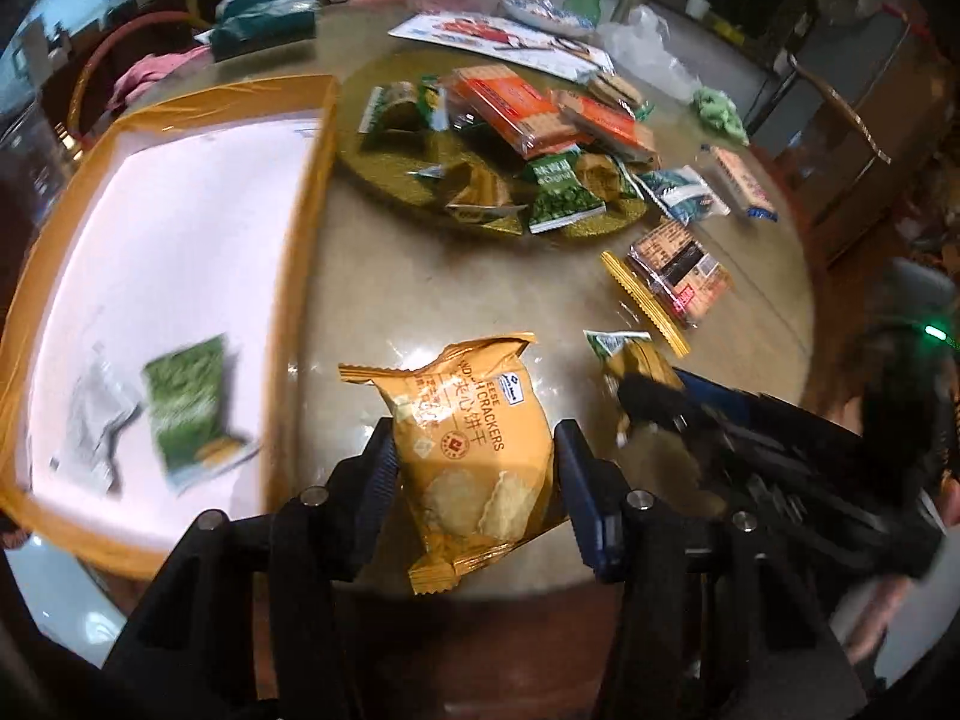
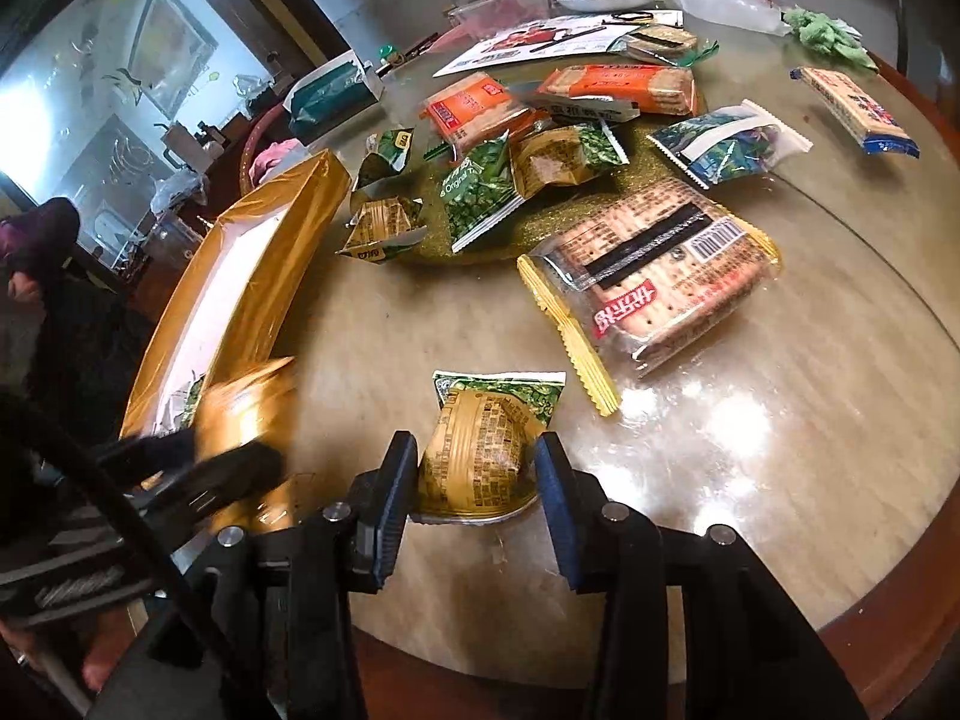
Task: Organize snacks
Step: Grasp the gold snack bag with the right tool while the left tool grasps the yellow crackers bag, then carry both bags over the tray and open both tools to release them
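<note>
Nearest the left wrist camera, the left tool (image 1: 474, 450) is clamped on a yellow cracker packet (image 1: 474, 444), both pads pressing its sides, just beside the gold box (image 1: 312, 192). Nearest the right wrist camera, the right tool (image 2: 477, 468) brackets a green-and-gold snack pouch (image 2: 480, 444) lying on the bench (image 2: 810, 420); whether its pads actually press the pouch cannot be told.

Progress is judged early. Inside the gold box lie only a green packet (image 1: 186, 402) and a grey wrapper (image 1: 96, 426). Most snacks are left outside the box: a pile on the round gold mat (image 1: 384, 174), plus a large cracker pack (image 2: 654, 276) and a blue-ended biscuit bar (image 2: 852, 108) farther from the box.

Only the left view shows the box floor and its contents. Only the right view shows the pouch's printed back.
</note>
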A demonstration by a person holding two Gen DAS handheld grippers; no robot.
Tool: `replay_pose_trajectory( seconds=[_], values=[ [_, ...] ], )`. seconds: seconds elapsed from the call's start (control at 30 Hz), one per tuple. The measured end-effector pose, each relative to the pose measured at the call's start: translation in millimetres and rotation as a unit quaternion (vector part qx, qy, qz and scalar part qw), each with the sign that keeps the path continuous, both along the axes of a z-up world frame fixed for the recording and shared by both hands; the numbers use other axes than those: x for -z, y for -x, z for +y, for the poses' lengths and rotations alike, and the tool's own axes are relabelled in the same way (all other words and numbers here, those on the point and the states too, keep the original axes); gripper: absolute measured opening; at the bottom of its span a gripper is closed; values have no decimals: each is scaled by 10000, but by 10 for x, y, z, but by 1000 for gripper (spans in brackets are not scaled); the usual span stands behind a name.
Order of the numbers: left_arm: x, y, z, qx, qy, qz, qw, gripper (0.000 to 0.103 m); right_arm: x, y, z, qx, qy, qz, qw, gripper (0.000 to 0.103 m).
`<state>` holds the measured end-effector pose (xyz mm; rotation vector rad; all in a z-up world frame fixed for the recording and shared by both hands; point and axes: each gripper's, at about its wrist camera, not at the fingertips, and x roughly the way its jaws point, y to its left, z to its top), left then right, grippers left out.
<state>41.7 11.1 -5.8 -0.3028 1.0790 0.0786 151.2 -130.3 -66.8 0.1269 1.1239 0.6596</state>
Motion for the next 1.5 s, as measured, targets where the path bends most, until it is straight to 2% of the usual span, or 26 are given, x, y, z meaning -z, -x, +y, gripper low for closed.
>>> replay_pose_trajectory(
  seconds=[0.23, 0.37, 0.5, 0.67, 0.83, 0.93, 1.0, 1.1, 1.17, 1.27, 1.33, 1.37, 1.43, 1.5],
  values=[
    [-325, 368, 570, -651, 335, -455, 9963, 54, -76, 31, 160, -28, 205, -105, 9997, 36],
    [-483, 541, 977, -1033, 282, -690, 9919, 54, -402, 211, 372, -475, -292, -382, 9977, 36],
    [-607, 622, 1308, -1265, 53, -817, 9886, 54, -710, 257, 681, -960, -869, -380, 9909, 36],
    [-412, 470, 1658, -1415, 107, -653, 9877, 54, -876, 270, 1336, -1491, -967, -562, 9825, 36],
    [-247, 307, 1909, -1388, 174, -553, 9886, 54, -670, 138, 2007, -1726, -515, -566, 9820, 36],
    [-68, 216, 2091, -1538, 198, -329, 9874, 54, -493, 40, 2248, -1729, -301, -465, 9834, 36],
    [40, 163, 2134, -1489, 223, -182, 9884, 54, -409, 57, 2306, -1707, -206, -412, 9842, 36],
    [197, 102, 2190, -1532, 226, 35, 9879, 54, -337, 94, 2388, -1687, 63, -579, 9839, 36],
    [253, 82, 2222, -1575, 250, 45, 9872, 55, -280, 101, 2421, -1697, 189, -550, 9838, 39],
    [274, 98, 2254, -1710, 254, 30, 9849, 65, -240, 98, 2415, -1623, 215, -527, 9851, 40],
    [195, 156, 2243, -1821, 239, -147, 9829, 67, -280, 106, 2345, -1613, 53, -482, 9857, 43],
    [137, 189, 2223, -1870, 217, -248, 9818, 71, -332, 115, 2261, -1569, -91, -472, 9864, 49],
    [1, 281, 2121, -1952, 29, -434, 9798, 76, -444, 154, 2084, -1514, -312, -536, 9865, 60],
    [-148, 400, 1914, -1932, -216, -705, 9784, 80, -555, 210, 1883, -1525, -574, -679, 9843, 65]
  ],
)
